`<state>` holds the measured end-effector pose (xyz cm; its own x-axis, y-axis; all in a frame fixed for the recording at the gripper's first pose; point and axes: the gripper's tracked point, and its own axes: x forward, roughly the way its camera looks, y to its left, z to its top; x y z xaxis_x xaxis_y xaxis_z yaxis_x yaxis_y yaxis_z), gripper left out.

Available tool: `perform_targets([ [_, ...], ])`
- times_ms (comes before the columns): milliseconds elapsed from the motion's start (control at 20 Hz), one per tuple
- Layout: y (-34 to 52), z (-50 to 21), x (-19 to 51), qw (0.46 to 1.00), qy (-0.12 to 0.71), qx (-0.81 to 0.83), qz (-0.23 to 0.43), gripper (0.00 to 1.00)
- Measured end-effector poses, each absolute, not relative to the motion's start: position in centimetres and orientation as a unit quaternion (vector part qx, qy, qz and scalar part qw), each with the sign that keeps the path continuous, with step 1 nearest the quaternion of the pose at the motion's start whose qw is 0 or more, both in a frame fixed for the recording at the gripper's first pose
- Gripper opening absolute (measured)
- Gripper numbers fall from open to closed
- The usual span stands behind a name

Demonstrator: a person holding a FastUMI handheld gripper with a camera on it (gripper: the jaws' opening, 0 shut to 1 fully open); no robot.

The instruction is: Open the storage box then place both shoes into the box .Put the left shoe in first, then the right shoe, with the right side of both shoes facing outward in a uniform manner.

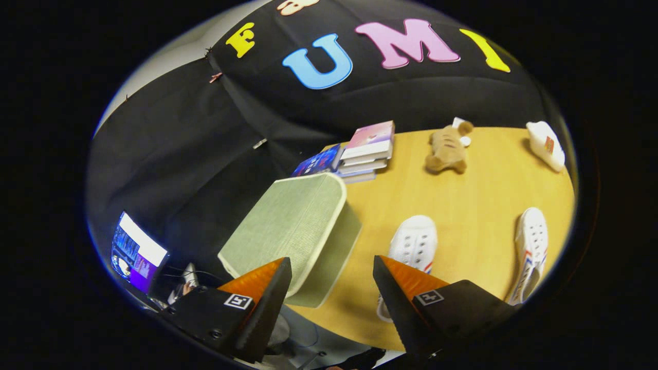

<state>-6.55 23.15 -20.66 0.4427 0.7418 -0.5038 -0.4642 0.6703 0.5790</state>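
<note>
Gripper (331,288) held above the table (478,195), fingers spread wide, nothing gripped.

The storage box (295,234), lid closed, is seen just ahead of the left finger, at the table's near-left corner. One white shoe (414,246) lies partly behind the right finger's tip; the second shoe (529,252) lies well apart, further right. Beyond are noted stacked books (367,149), a plush toy (447,150) and a white bottle (546,145). The view is tilted.

Riding on the tongs (331,288), the camera looks steeply down, tilted, across the table (478,200).
</note>
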Motion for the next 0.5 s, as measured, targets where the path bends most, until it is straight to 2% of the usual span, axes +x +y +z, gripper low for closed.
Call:
perform_targets([
  [250, 27.8, -22.7, -8.8, 0.752, 0.439, 0.255, 0.421, 0.98],
  [500, 30.0, -23.9, -8.6, 0.691, 0.478, 0.329, 0.432, 0.98],
])
